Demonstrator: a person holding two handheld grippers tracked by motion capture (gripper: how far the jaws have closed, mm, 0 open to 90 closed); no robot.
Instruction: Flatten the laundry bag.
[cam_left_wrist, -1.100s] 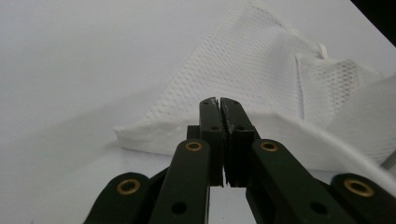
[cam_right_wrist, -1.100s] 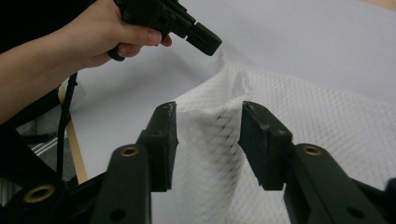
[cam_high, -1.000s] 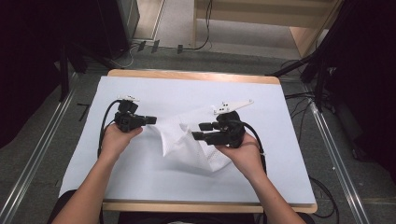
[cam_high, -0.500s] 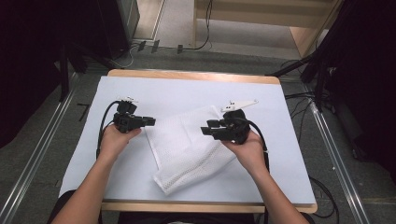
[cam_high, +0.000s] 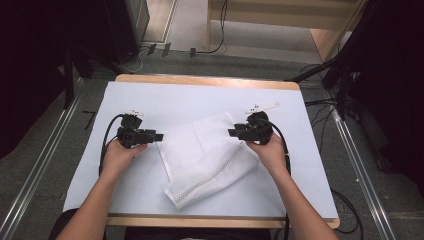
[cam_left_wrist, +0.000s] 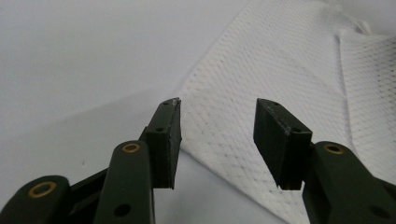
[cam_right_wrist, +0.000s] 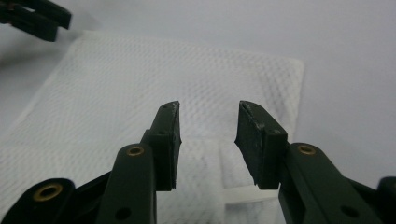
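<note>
A: Cloth (cam_high: 207, 157) status, high view?
B: Spread flat on the white table cover (cam_high: 165, 97); half a second ago it was less spread out, a second ago bunched between the grippers. It now lies diagonally, folded edge toward the near side.
A: Grippers, same view?
B: Left gripper (cam_high: 159, 136) just beside the cloth's left corner; right gripper (cam_high: 231, 132) at its right edge. Both have moved apart since.
A: Left gripper view?
B: Jaws stand wide apart, empty, above the cloth's (cam_left_wrist: 280, 79) edge.
A: Right gripper view?
B: Jaws moderately apart, holding nothing, over the cloth (cam_right_wrist: 154, 70). The left gripper (cam_right_wrist: 32, 16) appears at top left.
</note>
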